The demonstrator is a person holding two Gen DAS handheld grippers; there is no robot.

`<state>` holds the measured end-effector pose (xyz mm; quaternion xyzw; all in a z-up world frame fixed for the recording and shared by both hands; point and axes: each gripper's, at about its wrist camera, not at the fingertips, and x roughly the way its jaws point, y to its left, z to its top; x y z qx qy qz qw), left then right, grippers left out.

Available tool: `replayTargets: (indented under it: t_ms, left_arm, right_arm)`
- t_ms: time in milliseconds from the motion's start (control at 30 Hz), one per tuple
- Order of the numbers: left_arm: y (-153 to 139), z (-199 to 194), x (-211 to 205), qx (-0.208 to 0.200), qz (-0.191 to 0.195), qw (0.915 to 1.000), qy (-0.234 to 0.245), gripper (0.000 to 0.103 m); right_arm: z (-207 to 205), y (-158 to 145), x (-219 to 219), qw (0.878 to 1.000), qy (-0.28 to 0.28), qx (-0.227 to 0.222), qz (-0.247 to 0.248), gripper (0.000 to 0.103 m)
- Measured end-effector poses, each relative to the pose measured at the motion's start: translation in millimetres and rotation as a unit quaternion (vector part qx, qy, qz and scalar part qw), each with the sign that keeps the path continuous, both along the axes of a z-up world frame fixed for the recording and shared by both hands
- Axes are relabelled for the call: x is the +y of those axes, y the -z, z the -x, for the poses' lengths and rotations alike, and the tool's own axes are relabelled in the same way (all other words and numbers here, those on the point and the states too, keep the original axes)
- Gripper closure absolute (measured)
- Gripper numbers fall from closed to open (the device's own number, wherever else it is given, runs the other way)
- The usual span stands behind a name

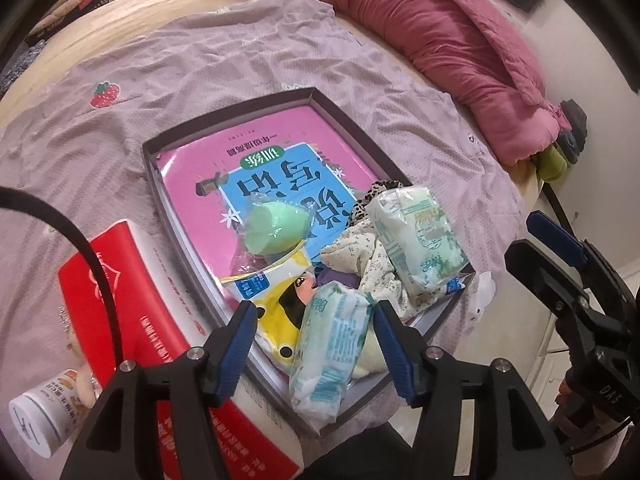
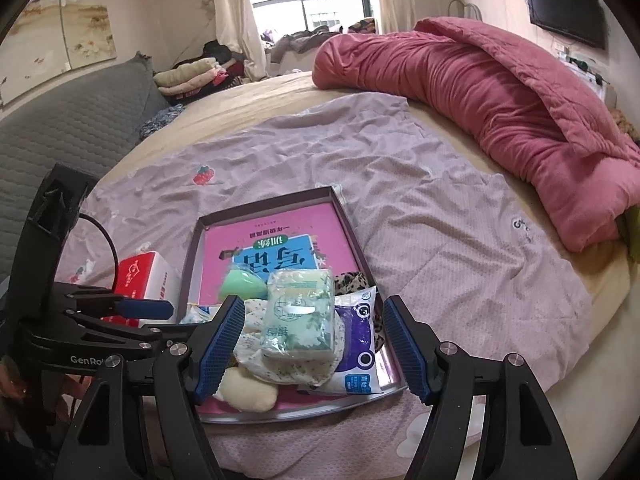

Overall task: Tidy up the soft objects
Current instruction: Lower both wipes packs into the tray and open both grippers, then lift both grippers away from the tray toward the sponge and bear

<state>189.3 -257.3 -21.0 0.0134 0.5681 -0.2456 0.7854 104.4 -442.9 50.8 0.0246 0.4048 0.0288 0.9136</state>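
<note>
The shallow box (image 1: 320,98) lay on the lilac sheet (image 1: 200,60) of the bed, a pink book (image 1: 224,160) flat inside it. At the box's near edge a tissue pack (image 1: 328,344) lay between the wide-spread fingers of the left gripper (image 1: 316,344), ungripped. A second tissue pack (image 2: 300,312) sat atop floral cloth (image 2: 280,368) in the near right corner, between the right gripper (image 2: 316,344) fingers, also parted wide. A red carton (image 1: 132,300) lay against the box's left edge.
</note>
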Motion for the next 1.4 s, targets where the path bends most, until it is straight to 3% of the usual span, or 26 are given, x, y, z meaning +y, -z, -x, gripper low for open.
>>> replayTargets:
  t_ms: [267, 567, 767, 933, 1200, 1400]
  left_arm:
    - [-20.7, 8.4, 7.6, -0.023, 0.002, 0.9997, 0.002, 0.043]
    - [-4.9, 17.3, 7.5, -0.009, -0.012, 0.9999, 0.005, 0.042]
    - [-25.2, 24.6, 9.0, -0.034, -0.003, 0.9994, 0.007, 0.042]
    - [-49.5, 37.8, 28.9, -0.063, -0.002, 0.9980, -0.012, 0.032]
    - [-78.7, 58.8, 72.6, -0.097, -0.020, 0.9938, -0.050, 0.030]
    - [-84.6, 76.5, 117.1, -0.098, -0.014, 0.9917, -0.082, 0.030]
  right_arm:
    - [2.4, -10.7, 9.1, 1.000, -0.008, -0.007, 0.013, 0.030]
    - [5.3, -5.8, 8.1, 1.000, 0.000, -0.003, 0.011, 0.030]
    - [9.8, -20.6, 15.9, 1.000, -0.009, -0.018, 0.018, 0.030]
    - [19.4, -39.1, 37.7, 0.998, -0.033, -0.039, 0.027, 0.029]
    - [26.8, -59.6, 84.2, 0.994, -0.078, -0.062, 0.038, 0.028]
    - [27.1, -63.9, 123.1, 0.990, -0.118, -0.067, 0.041, 0.028]
